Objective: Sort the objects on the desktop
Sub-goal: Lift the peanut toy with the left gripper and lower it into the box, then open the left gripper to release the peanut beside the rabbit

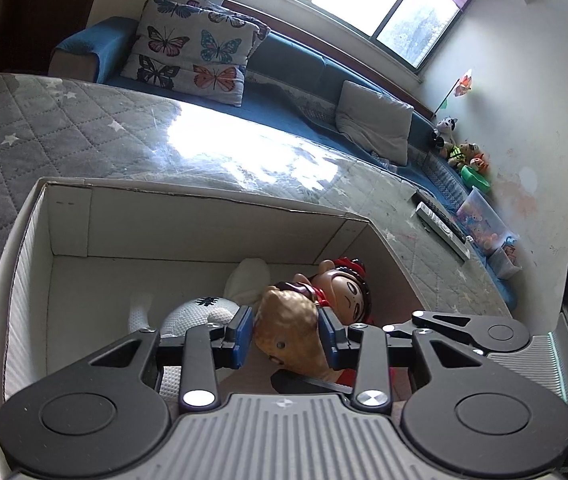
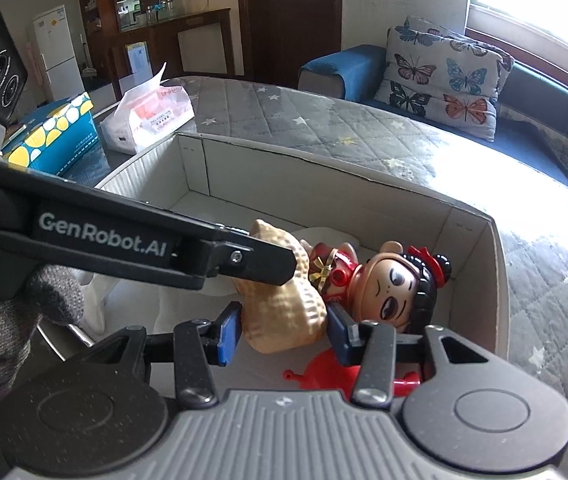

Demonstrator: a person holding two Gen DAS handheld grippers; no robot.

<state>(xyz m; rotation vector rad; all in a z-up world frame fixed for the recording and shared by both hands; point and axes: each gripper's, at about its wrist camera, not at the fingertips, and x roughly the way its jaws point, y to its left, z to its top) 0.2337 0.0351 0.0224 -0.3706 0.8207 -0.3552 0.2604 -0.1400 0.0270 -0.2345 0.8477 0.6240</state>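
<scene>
The peanut toy (image 1: pixel 290 322) sits inside the white cardboard box (image 1: pixel 212 216), clamped between both blue-padded jaw pairs: left gripper (image 1: pixel 286 332) and right gripper (image 2: pixel 282 330) each grasp it. Just beyond lies a doll (image 2: pixel 400 284); a white plush (image 1: pixel 200 312) rests left. Judged step: depositing; next, release both and withdraw.

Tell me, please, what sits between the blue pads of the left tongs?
In the left wrist view, the peanut toy fills the gap between the left tongs' blue pads, over the box.
</scene>
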